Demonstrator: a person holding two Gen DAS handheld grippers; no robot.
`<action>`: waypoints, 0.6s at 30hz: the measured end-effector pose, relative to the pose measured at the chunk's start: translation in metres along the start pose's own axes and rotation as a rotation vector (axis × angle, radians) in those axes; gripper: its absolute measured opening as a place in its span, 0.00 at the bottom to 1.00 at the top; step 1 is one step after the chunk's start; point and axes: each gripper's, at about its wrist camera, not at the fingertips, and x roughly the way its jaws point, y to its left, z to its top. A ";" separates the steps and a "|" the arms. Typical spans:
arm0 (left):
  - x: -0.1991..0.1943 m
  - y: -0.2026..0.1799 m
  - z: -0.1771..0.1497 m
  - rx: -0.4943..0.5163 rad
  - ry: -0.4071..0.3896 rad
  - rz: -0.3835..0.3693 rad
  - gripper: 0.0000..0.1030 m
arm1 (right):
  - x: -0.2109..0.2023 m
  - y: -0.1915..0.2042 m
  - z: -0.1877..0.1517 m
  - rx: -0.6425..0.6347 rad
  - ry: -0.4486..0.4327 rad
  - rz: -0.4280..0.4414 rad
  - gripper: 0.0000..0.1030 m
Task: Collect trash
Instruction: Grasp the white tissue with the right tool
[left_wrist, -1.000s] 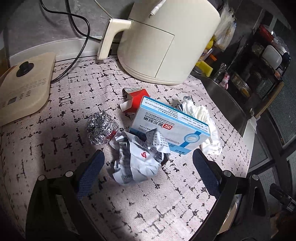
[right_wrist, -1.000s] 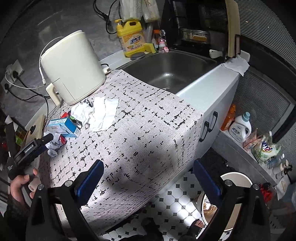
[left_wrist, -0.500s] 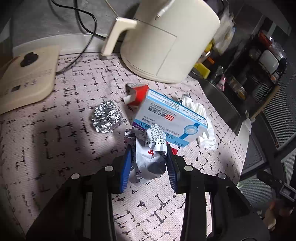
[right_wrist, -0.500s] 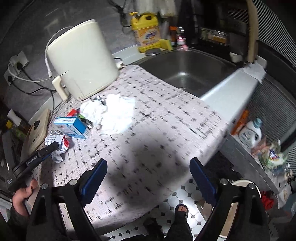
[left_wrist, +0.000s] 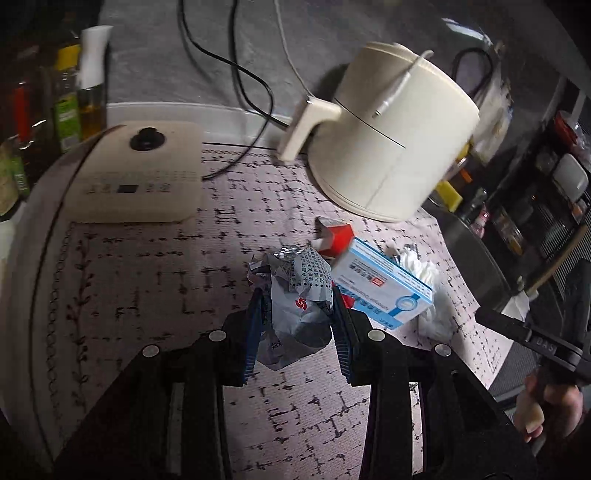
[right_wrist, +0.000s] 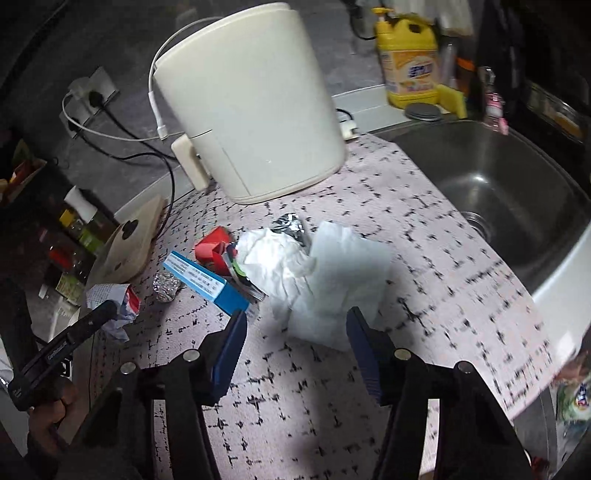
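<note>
My left gripper is shut on a crumpled grey printed wrapper, held a little above the patterned mat. The right wrist view shows the same wrapper at the far left. Behind it lie a blue-and-white medicine box, a small red box and white tissue. My right gripper hovers over the near edge of the crumpled white tissue. Its jaws are closing, with tissue between them but the pads apart from it. A foil ball sits left of the box.
A cream air fryer stands behind the trash, with cables at the wall. A flat cream appliance and bottles are at the left. A steel sink and yellow detergent bottle lie to the right.
My left gripper closed on the crumpled wrapper and raised it off the mat. My right gripper swept in over the counter to the white tissue while its jaws narrowed.
</note>
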 end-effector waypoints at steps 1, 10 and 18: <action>-0.004 0.002 -0.001 -0.010 -0.004 0.016 0.34 | 0.005 0.001 0.003 -0.006 0.010 0.015 0.51; -0.036 0.032 -0.020 -0.111 -0.035 0.139 0.34 | 0.056 0.013 0.019 -0.072 0.099 0.049 0.42; -0.050 0.046 -0.027 -0.142 -0.048 0.170 0.34 | 0.080 0.017 0.018 -0.127 0.165 0.023 0.08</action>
